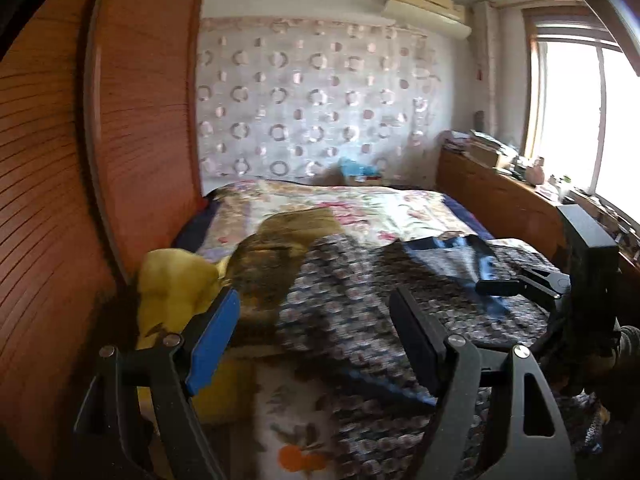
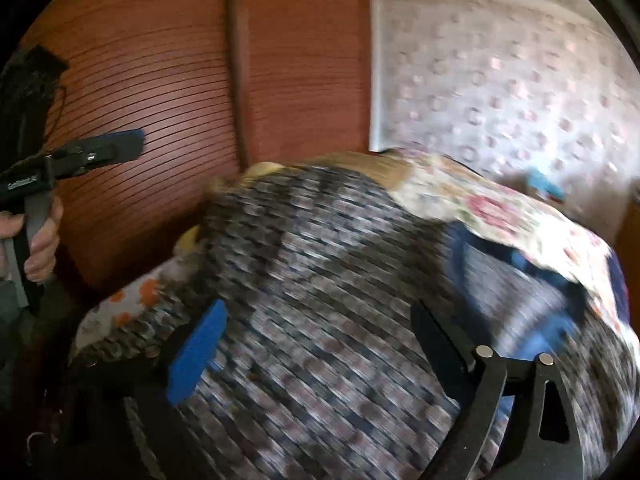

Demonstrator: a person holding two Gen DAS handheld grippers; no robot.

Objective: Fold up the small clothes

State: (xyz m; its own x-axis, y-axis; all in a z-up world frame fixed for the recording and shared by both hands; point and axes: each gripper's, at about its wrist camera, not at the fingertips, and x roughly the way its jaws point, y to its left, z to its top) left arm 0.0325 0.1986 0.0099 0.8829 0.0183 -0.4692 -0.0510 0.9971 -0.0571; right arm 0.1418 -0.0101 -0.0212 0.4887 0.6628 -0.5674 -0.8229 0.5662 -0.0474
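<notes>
A small garment with a grey, blue and pink check pattern point(image 1: 360, 300) lies spread over the near corner of the bed; it fills the right wrist view point(image 2: 320, 300), blurred. It has a dark blue lining point(image 1: 452, 256) showing at its far right. My left gripper point(image 1: 316, 336) is open just above the garment's near edge. My right gripper point(image 2: 316, 344) is open over the garment and also shows at the right of the left wrist view point(image 1: 516, 284). The left gripper appears at the left of the right wrist view point(image 2: 116, 148), held up in front of the wardrobe.
A floral bedspread point(image 1: 360, 204) covers the bed. An olive-brown garment point(image 1: 280, 248) and a yellow cloth point(image 1: 176, 288) lie left of the checked garment. A red-brown slatted wardrobe point(image 1: 60, 200) stands close on the left. A cluttered wooden cabinet point(image 1: 500, 184) runs along the right under the window.
</notes>
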